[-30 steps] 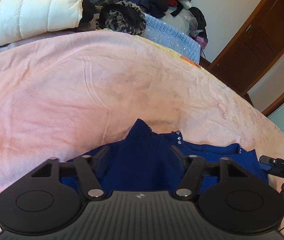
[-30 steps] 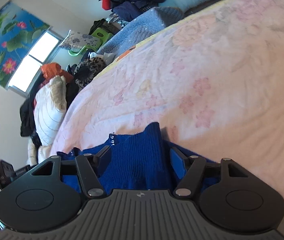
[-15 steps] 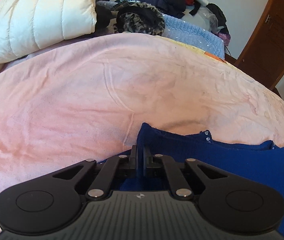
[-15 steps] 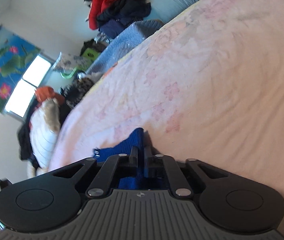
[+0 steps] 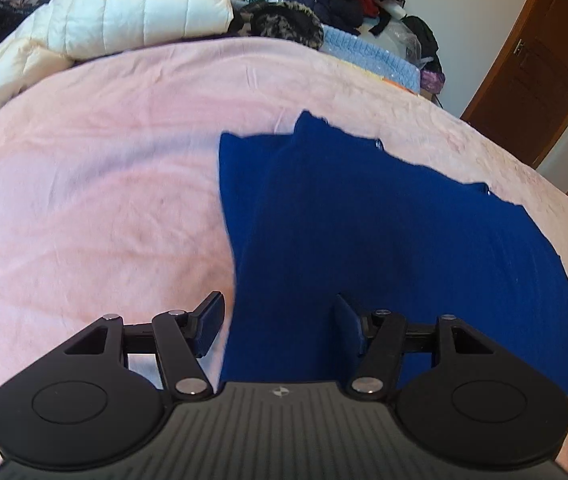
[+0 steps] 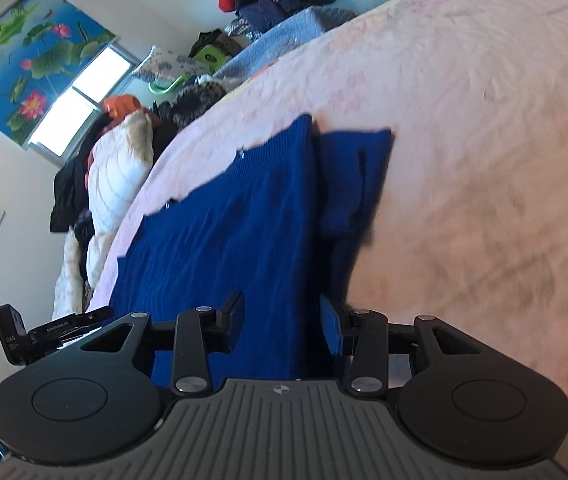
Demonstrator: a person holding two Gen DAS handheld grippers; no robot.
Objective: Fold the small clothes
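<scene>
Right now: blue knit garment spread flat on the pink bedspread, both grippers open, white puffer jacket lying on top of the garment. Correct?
Not quite. The white puffer jacket is not on the blue knit garment; it sits in the clothes pile at the bed's far edge, well apart from it, as the left wrist view shows. The rest holds: garment flat on the pink bedspread, left gripper and right gripper open, jaws having just been opening.

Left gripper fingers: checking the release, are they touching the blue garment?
Apart. In the left wrist view both fingers stand open, clear of the blue garment lying flat.
</scene>
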